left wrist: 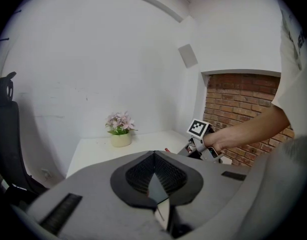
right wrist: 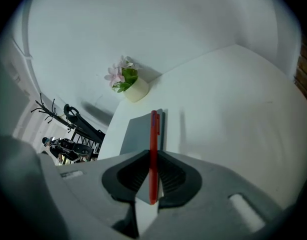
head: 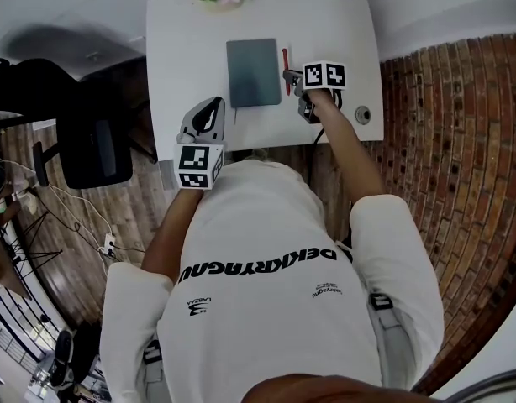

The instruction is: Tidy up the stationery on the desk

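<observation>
Over white table (head: 181, 49), just beside flat grey notebook (head: 253, 72), we hold slim red pen (right wrist: 153, 151) in right gripper (head: 291, 77) jaws; left gripper (head: 210, 110) jaws closed, empty. Better lower pen level, parallel to notebook, before release.

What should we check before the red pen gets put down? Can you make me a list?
1. Is the red plastic pen gripped between the fingers of the right gripper: ok.
2. Is there a bare patch of white desk beside the flat grey notebook: ok.
3. Is the pen roughly parallel to the notebook's right edge: ok.
4. Is the pen touching the desk: cannot tell.
5. Is the shut, empty left gripper clear of the notebook: ok.
</observation>
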Demonstrator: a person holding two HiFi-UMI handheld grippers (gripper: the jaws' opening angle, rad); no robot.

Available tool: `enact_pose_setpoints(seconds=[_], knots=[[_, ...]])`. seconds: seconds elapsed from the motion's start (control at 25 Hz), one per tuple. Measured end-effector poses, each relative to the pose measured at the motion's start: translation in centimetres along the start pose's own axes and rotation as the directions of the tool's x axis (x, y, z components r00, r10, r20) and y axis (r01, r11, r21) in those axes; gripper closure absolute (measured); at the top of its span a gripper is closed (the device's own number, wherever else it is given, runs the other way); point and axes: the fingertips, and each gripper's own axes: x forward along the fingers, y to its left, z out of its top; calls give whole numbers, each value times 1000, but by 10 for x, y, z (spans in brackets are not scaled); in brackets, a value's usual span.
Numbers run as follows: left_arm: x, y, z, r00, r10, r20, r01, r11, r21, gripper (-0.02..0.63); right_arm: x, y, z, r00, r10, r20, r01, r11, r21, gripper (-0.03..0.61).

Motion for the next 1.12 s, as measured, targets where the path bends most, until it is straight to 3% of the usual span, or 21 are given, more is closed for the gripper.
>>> enact_pose_setpoints(seconds=[0.32,0.8,1.12], knots=[[2,6,-5,1000,8,-7,-8,1000,-13,617,25,-21,3,997,-66,-41,69,995,75,528],[5,14,-10,1000,6,-21,-8,997,-79,617,40,-40,-3,978,-182,-98,185,983,18,527],[4,17,-14,1000,11,-25,-13,995,-98,617,40,-39,-3,980,-171,-100,177,983,47,523]])
